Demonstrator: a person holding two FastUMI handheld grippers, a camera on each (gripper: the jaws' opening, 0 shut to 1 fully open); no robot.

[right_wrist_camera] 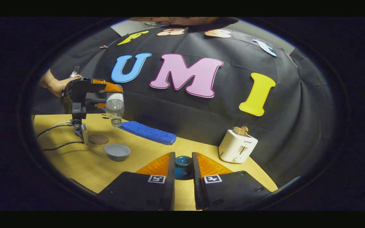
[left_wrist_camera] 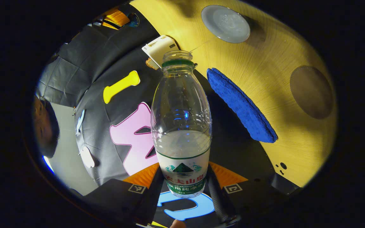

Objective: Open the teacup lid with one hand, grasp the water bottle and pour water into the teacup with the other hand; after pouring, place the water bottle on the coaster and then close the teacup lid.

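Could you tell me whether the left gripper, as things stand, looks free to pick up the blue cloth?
Probably not: the left gripper is shut on the water bottle, tipped mouth-down over the teacup. The blue cloth itself lies uncovered on the table.

We've got open tabletop point(right_wrist_camera: 84, 164) in front of the bowl point(right_wrist_camera: 117, 151), so there's room to come in from the near side. Behind it the blue cloth point(right_wrist_camera: 147, 132) lies along the booth wall, and the round coaster point(right_wrist_camera: 98, 139) sits just beside the bowl with cables point(right_wrist_camera: 55, 126) trailing off to the side. The toaster point(right_wrist_camera: 238, 146) stands well apart on the other side.
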